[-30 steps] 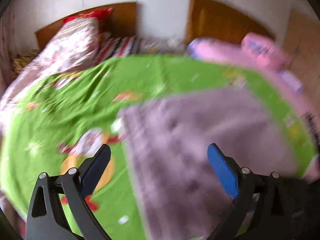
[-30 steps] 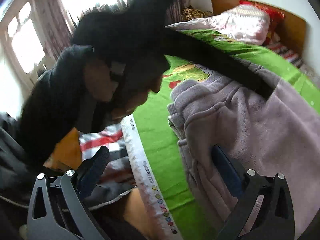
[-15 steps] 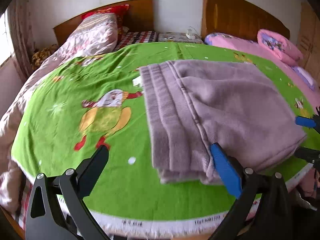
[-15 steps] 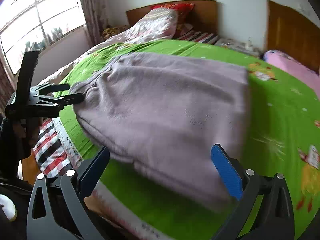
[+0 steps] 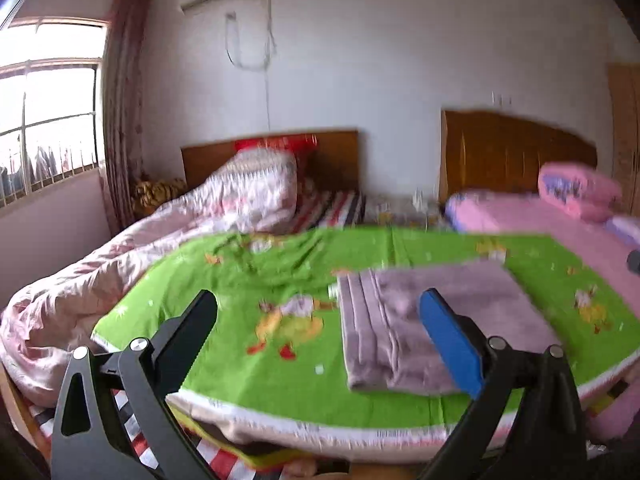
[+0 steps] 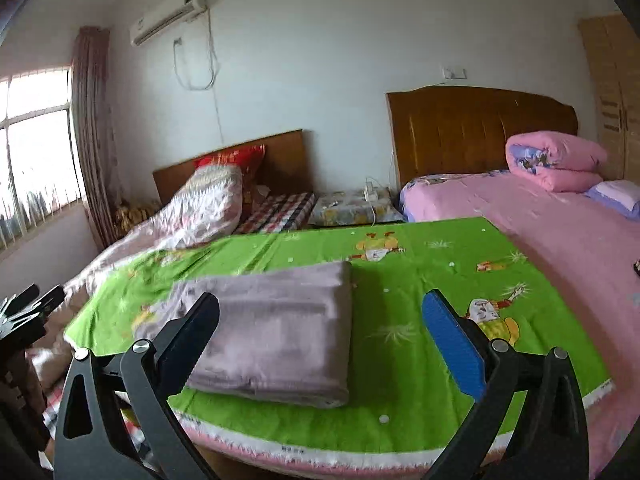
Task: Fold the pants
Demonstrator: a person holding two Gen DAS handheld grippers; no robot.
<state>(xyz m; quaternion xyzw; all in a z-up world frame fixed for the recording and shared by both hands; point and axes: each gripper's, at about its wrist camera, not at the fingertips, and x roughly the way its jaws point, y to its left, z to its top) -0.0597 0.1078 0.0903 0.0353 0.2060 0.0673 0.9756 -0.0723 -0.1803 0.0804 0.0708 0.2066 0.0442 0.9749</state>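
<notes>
Folded pants on the bed, both tools empty.
Lower frame: left tool [image 5: 318,320] and right tool [image 6: 320,322], jaws wide, holding nothing. Mid-frame: mauve pants [image 6: 276,332] folded flat on the green sheet [image 6: 420,364]. Upper frame: wooden headboards [image 6: 480,132], white wall.

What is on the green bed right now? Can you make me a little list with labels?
pants: mauve, folded into a flat rectangle
resting on: green cartoon sheet, near its front edge
left gripper: open, empty, apart from the pants
right gripper: open, empty, apart from the pants
behind: pink rolled quilt on the pink bed
</notes>
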